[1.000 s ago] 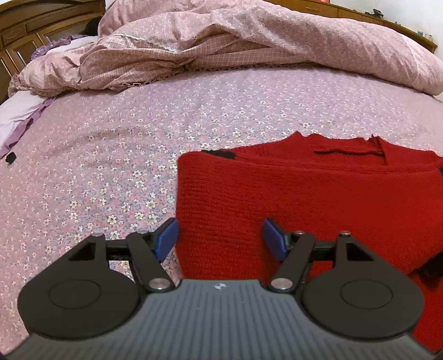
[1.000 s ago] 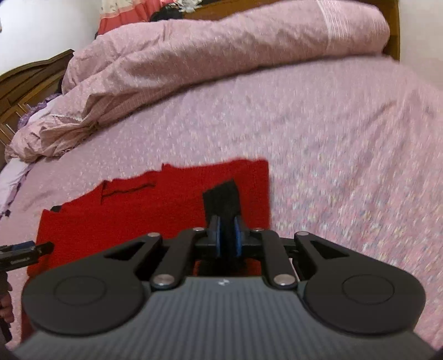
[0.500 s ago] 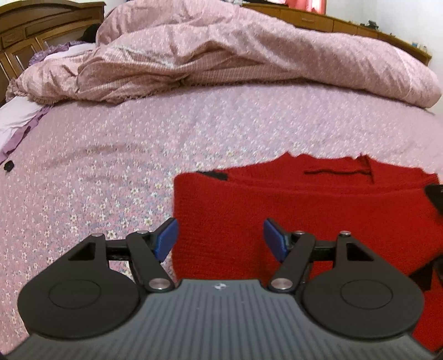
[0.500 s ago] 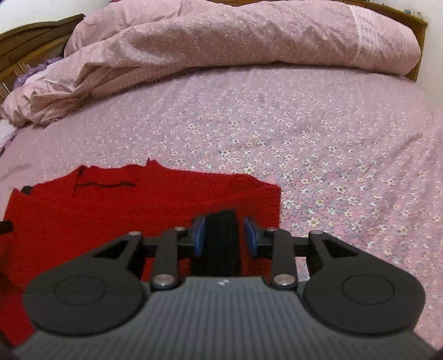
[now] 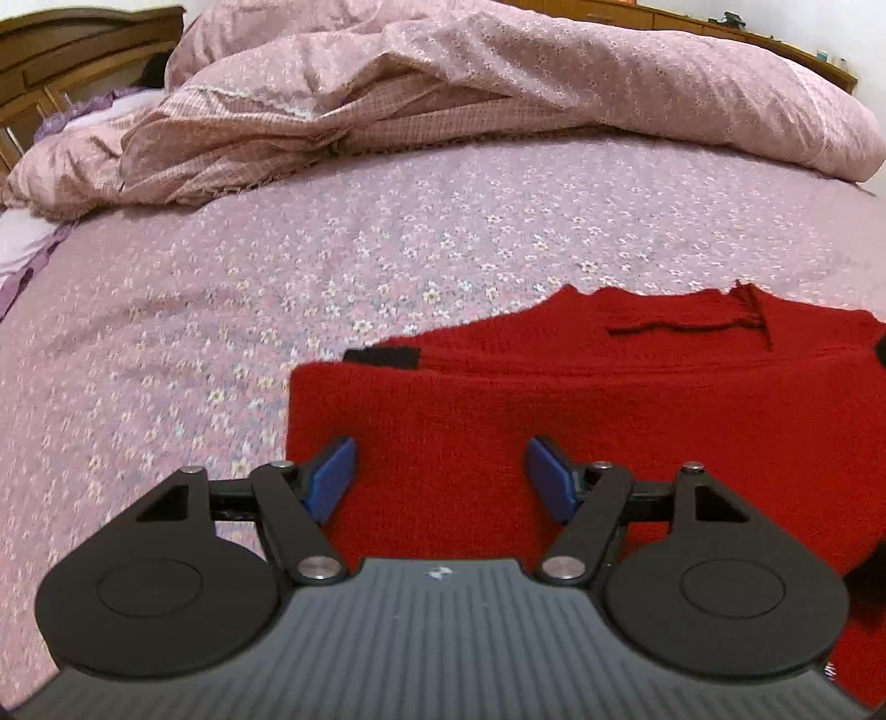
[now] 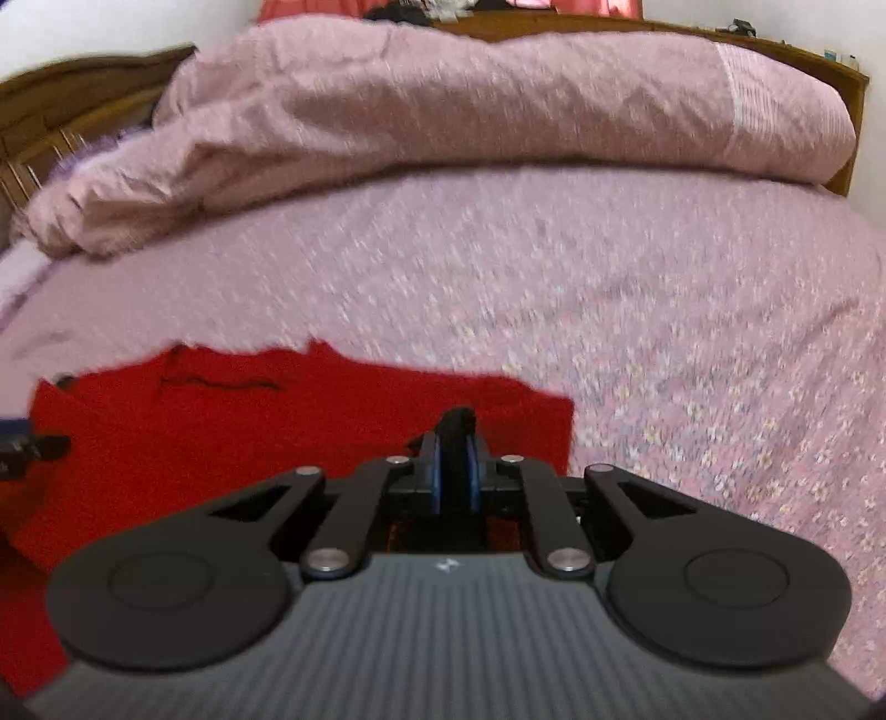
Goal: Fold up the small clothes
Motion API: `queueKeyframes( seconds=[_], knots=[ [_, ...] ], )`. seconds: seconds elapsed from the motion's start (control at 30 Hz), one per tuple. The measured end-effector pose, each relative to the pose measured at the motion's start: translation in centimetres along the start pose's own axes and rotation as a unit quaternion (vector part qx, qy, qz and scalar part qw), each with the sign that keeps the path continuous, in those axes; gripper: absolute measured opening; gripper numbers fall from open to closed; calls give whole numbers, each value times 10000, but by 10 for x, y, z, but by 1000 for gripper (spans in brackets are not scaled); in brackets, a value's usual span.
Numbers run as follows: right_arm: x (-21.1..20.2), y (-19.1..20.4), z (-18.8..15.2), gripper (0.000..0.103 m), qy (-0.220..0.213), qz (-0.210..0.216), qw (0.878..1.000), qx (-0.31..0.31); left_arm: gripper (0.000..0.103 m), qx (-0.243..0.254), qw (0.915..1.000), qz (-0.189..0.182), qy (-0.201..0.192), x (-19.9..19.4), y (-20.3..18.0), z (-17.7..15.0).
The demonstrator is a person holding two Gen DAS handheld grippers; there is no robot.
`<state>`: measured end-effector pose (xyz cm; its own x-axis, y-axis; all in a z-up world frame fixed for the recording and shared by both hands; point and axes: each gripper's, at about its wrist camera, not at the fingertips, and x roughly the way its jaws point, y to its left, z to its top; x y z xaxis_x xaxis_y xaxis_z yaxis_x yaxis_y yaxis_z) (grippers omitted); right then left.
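Red sweater (image 5: 637,421) cut off at right edge; right view motion-blurred; headboard (image 5: 66,50) cropped

Both views ride on hand-held grippers and look forward and downward along the fingers, low and close over a bed. The left wrist camera sits near the left edge of a red knit garment (image 5: 554,410), facing the bunched duvet (image 5: 498,83) and wooden headboard (image 5: 83,44). The right wrist camera, blurred, sits near the garment's right edge (image 6: 221,443), facing the same way. The 2 views share the garment, the floral sheet (image 5: 277,266), duvet and headboard.
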<state>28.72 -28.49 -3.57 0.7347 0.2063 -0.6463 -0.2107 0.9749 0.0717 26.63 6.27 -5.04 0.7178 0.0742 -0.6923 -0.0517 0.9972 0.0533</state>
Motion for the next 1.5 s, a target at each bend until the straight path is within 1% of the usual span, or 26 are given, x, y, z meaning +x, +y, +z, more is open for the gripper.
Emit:
queueKeyframes(
  seconds=[0.07,0.17,0.27,0.33,0.43,0.5,0.57,0.63,0.7,0.73,0.8,0.83,0.87,0.9,1.07,1.17,1.2,1.23,1.27,1.33,1.37,1.5],
  knots=[
    [6,1,-5,13,-110,-59,9999,-91,77,-7,10000,-3,-1,1,1,1],
    [5,-1,-3,15,-98,-56,9999,90,78,109,9999,8,-6,0,1,2],
    [-3,-8,3,19,-63,132,9991,410,78,123,9999,21,0,-10,3,5],
    [-15,-10,5,21,-134,230,9982,534,78,98,9999,18,0,-22,6,5],
    [-40,-11,6,21,-331,311,9977,502,78,111,9999,-65,-59,-40,12,2],
    [-57,-7,4,21,-371,375,9978,404,78,121,9999,-48,-37,-49,13,-1],
    [-67,-1,0,21,-310,426,9983,233,78,99,9999,-92,49,-55,15,-5],
    [-71,7,-7,21,-117,518,9985,94,78,64,9998,-105,171,-58,16,-11],
    [-69,11,-15,21,121,627,9979,86,78,98,9994,-96,302,-52,16,-17],
    [-65,13,-19,21,236,654,9975,114,78,108,9992,-21,387,-47,16,-21],
    [-52,16,-28,21,379,485,9981,51,79,-14,9990,-54,448,-38,18,-26],
    [-46,19,-33,20,381,397,9985,-36,81,-93,9989,-67,459,-35,20,-26],
    [-41,21,-38,20,277,327,9990,-112,85,-168,9988,-45,463,-32,22,-27],
    [-38,22,-41,20,156,286,9993,-156,87,-186,9988,-44,459,-30,23,-27],
    [-35,21,-42,21,-28,238,9997,-21,87,-374,9979,-117,506,-29,30,-26],
    [-38,22,-38,21,-38,208,9998,58,87,-387,9981,-71,484,-36,31,-24],
    [-41,23,-37,22,-47,196,9998,63,87,-374,9982,-39,467,-40,30,-24],
    [-45,24,-37,28,-56,188,9998,67,87,-361,9983,-4,459,-44,31,-24],
    [-51,25,-37,38,-75,187,9998,72,87,-362,9983,26,453,-48,31,-23],
    [-60,27,-37,49,-183,164,9997,50,87,-397,9983,68,429,-56,33,-23],
    [-66,28,-38,51,-261,129,9996,12,87,-418,9983,79,410,-61,35,-24],
    [-86,29,-39,51,-362,83,9993,-36,87,-463,9984,94,308,-85,38,-29]
  ],
)
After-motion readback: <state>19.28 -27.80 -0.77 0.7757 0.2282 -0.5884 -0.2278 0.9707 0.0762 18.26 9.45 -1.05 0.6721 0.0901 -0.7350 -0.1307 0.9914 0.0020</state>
